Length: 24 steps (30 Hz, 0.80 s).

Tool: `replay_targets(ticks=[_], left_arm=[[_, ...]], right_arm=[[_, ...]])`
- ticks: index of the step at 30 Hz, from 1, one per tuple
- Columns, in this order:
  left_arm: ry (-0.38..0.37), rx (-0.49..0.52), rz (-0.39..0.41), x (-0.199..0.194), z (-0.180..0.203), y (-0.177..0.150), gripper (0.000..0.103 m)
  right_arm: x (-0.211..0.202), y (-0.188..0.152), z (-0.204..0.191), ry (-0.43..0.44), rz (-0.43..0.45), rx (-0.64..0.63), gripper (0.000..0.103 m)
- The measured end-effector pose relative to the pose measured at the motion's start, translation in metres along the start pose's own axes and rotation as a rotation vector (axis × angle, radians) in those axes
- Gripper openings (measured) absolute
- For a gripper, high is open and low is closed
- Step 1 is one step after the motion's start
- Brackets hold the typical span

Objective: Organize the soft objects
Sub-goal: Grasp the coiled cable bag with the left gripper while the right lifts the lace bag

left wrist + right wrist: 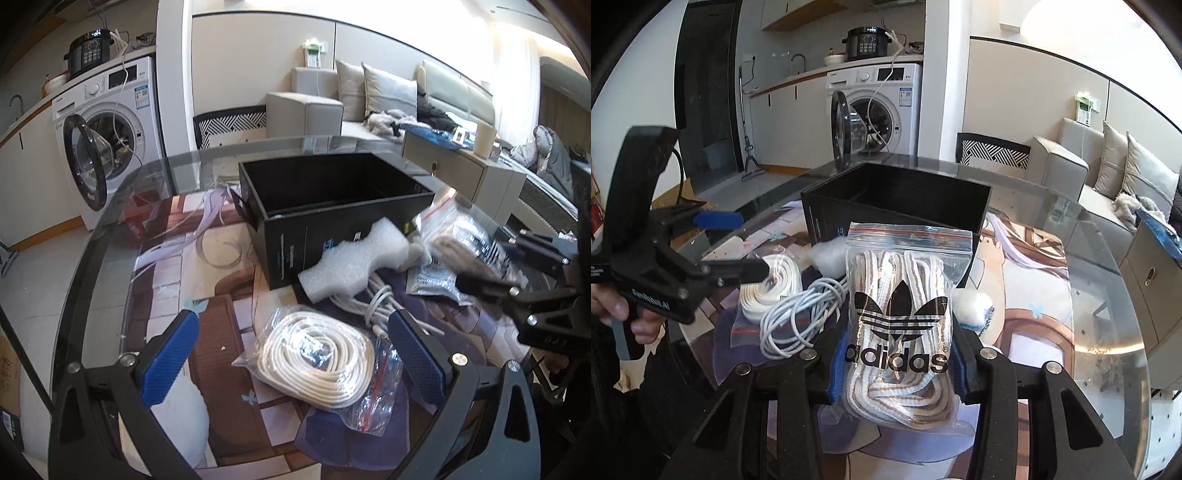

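Observation:
My right gripper (899,363) is shut on a clear zip bag of striped laces with a black logo (901,314), held upright just in front of the open black box (897,199). In the left wrist view the same bag (465,243) and the right gripper (491,288) show blurred at the right. My left gripper (291,350) is open, its blue pads either side of a bagged coil of white flat cord (321,362) lying on the table. The black box (332,206) stands behind, with a white foam piece (354,258) leaning on it and a loose white cable (376,299) beside.
The round glass table (110,236) has a printed mat under it. A cotton ball (973,304) lies right of the bag. A washing machine with its door open (107,136), a chair (229,123) and a sofa (369,99) stand beyond the table.

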<state>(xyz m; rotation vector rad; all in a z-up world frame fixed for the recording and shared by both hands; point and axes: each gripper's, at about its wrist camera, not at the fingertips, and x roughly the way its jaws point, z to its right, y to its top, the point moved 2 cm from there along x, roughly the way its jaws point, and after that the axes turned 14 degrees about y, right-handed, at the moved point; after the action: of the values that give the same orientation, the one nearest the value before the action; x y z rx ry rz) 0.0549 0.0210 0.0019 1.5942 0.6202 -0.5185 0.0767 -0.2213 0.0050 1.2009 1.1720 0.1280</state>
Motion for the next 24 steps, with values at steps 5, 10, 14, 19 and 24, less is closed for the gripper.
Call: replay_targets(ticks=[5, 10, 14, 19, 24], left_arm=[[-0.015, 0.036, -0.041, 0.004, 0.000, -0.005, 0.102], [-0.019, 0.129, -0.089, 0.012, 0.013, -0.015, 0.103], [-0.024, 0.162, -0.111, 0.017, 0.022, -0.022, 0.102], [-0.023, 0.192, -0.124, 0.019, 0.031, -0.027, 0.102], [-0.052, 0.180, -0.121, 0.017, 0.034, -0.029, 0.098]], right_arm=[[-0.002, 0.001, -0.001, 0.001, 0.007, 0.004, 0.045], [-0.003, 0.000, -0.002, 0.004, 0.010, 0.003, 0.045], [-0.002, -0.001, -0.004, 0.009, 0.005, 0.001, 0.045], [0.001, -0.003, -0.002, 0.011, -0.005, 0.007, 0.045], [0.003, -0.003, -0.002, 0.015, -0.010, 0.012, 0.045]])
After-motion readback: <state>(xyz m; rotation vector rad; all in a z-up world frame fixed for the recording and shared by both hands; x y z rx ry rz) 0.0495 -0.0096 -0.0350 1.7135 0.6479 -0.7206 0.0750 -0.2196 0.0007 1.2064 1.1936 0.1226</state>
